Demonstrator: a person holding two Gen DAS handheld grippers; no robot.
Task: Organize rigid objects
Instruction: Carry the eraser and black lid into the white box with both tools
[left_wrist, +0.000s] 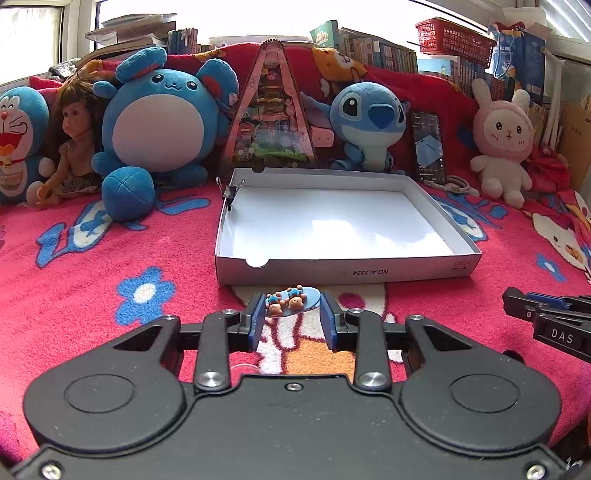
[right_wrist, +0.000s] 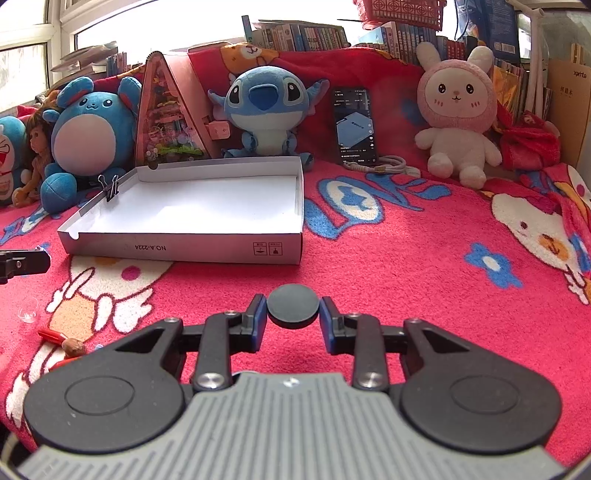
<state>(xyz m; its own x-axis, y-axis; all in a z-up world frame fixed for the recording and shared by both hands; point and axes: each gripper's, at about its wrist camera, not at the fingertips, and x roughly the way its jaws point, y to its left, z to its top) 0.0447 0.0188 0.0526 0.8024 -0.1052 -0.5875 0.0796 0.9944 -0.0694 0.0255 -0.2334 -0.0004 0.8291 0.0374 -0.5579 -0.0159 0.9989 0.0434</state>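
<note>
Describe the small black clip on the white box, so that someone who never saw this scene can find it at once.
Find the shallow white box lying open on the red blanket in front of the plush toys. On the box's left wall, near the far corner, a black binder clip grips the rim, its wire handles pointing up. Nothing else is attached to the box.

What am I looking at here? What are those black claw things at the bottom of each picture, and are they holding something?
No robot: a person holds a two-finger tool in each hand, each with a camera looking along its fingers. The left tool grips a small round mirror-like disc with two brown monkey figures. The right tool grips a plain dark grey round disc. Ahead, on the pink cartoon blanket, lies a shallow white cardboard box, empty but for a black binder clip on its rim. Plush toys sit behind.
</note>
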